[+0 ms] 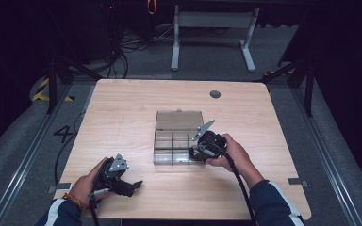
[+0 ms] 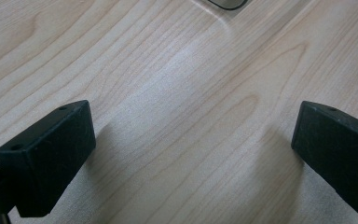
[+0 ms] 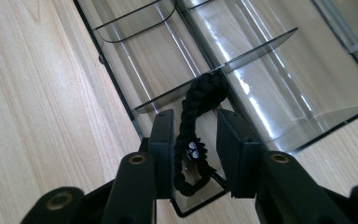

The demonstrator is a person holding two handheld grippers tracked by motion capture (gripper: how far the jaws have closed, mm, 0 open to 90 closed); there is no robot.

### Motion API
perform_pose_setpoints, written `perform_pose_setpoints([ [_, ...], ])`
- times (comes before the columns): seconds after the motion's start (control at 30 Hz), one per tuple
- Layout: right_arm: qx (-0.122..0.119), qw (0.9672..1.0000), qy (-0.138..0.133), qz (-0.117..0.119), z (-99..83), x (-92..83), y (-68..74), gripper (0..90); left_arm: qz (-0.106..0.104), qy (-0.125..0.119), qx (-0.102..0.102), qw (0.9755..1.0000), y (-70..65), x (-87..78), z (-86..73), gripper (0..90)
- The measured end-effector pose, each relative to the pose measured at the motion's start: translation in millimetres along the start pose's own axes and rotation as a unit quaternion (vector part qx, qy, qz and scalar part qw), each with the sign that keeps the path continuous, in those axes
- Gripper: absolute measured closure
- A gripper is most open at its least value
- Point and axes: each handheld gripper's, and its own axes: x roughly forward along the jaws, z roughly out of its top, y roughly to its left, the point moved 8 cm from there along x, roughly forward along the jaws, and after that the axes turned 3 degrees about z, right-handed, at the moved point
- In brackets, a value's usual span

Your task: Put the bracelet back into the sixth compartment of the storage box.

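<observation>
Two grippers work at my table [image 1: 122, 108]: my right gripper [image 3: 195, 140] hangs over the near right compartment of the clear plastic box [image 1: 169, 141] at the table's middle, jaws slightly parted either side of a black braided cord [image 3: 200, 100] that lies inside, pads not pressing it. My left gripper [image 1: 131, 186] rests near the table's front left edge, jaws spread wide over bare wood.

Overhead table [image 1: 122, 108] view; two close gripper-cams
</observation>
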Motion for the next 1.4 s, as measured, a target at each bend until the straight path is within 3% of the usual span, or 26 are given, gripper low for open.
perform_pose_setpoints([
  [0.37,-0.018,0.9998,-0.001,-0.007,-3.2,-13.1,5.1,68.2,0.0,0.0,0.0,1.0,0.0,0.0,0.0,0.0],
  [1.4,-0.035,0.9989,-0.002,-0.033,-28.1,-42.3,10.9,64.8,0.0,0.0,0.0,1.0,0.0,0.0,0.0,0.0],
])
